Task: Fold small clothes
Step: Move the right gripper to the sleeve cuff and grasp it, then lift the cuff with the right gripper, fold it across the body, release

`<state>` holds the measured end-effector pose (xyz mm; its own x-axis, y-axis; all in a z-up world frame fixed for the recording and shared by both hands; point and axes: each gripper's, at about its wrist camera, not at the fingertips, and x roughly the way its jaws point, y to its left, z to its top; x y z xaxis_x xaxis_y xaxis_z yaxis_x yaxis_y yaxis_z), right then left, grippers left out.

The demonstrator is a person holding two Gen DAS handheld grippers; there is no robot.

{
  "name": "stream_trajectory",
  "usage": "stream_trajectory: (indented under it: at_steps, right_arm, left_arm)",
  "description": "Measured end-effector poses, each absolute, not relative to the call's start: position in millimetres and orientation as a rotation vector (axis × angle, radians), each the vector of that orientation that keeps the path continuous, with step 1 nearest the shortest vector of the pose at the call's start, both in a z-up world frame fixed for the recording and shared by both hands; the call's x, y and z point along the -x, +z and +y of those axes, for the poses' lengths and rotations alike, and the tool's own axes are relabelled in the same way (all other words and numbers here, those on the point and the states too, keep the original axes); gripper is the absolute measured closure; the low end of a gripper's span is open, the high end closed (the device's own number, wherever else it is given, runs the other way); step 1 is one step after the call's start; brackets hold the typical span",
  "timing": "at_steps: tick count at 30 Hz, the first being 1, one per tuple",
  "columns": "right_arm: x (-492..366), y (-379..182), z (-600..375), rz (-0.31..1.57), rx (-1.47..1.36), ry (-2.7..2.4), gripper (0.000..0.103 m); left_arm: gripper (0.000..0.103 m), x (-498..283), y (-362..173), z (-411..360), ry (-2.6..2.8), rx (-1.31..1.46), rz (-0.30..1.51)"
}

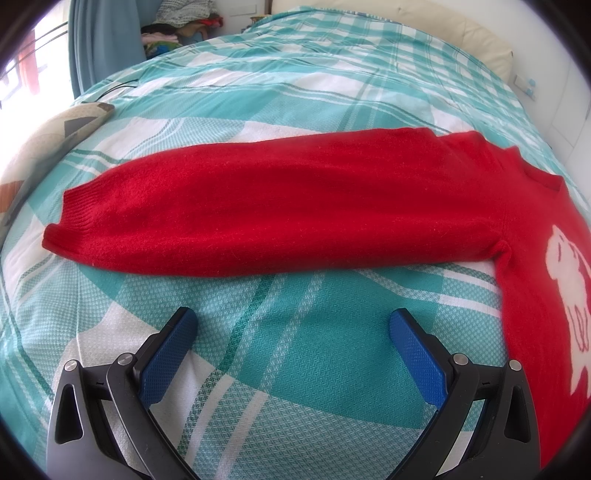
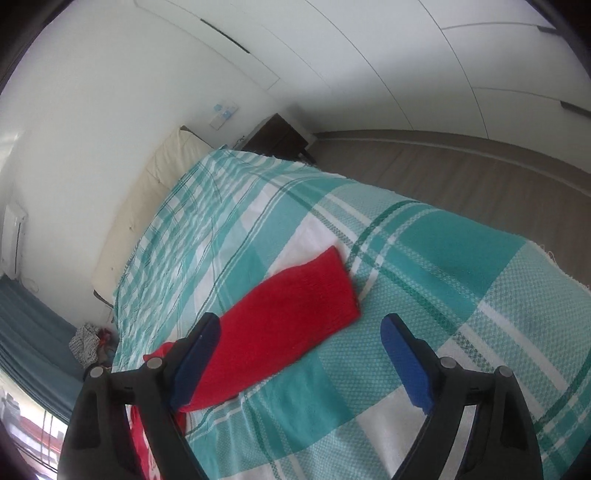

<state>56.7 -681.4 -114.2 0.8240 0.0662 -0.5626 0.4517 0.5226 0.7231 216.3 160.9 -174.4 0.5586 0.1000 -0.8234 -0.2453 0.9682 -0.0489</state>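
A small red sweater lies flat on the teal plaid bedspread. In the left wrist view its one sleeve stretches left, with the ribbed cuff at the end and a white figure on the body at the right edge. My left gripper hovers open just in front of that sleeve, with only bedspread between its blue pads. In the right wrist view the other sleeve points up and right. My right gripper is open above that sleeve, which lies partly between the fingers, untouched.
A cream headboard runs along the wall behind the bed. A patterned pillow lies at the bed's left edge. A heap of clothes sits beyond the far side. Wooden floor and a dark nightstand lie past the right edge.
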Motion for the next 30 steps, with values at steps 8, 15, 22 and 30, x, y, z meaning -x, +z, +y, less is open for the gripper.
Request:
stream_trajectory:
  at_steps: [8, 15, 22, 30]
  right_arm:
    - [-97.4, -142.4, -700.2, 0.685, -1.116, -0.183, 0.043]
    - [-123.4, -148.0, -691.7, 0.743, -1.032, -0.235, 0.098]
    - [-154.9, -12.8, -596.3, 0.586, -0.668, -0.113, 0.098]
    - [-236.5, 75.4, -357.2, 0.614, -0.373, 0.317, 0.098]
  left_arm:
    - [0.000, -218.6, -172.8, 162.6, 0.207, 0.166, 0.958]
    - [0.000, -219.1, -172.0, 164.3, 0.202, 0.169, 0.963]
    - [0.001, -203.8, -136.0, 176.2, 0.201, 0.272, 0.864]
    - [0.001, -183.6, -96.1, 188.2, 0.238, 0.235, 0.697]
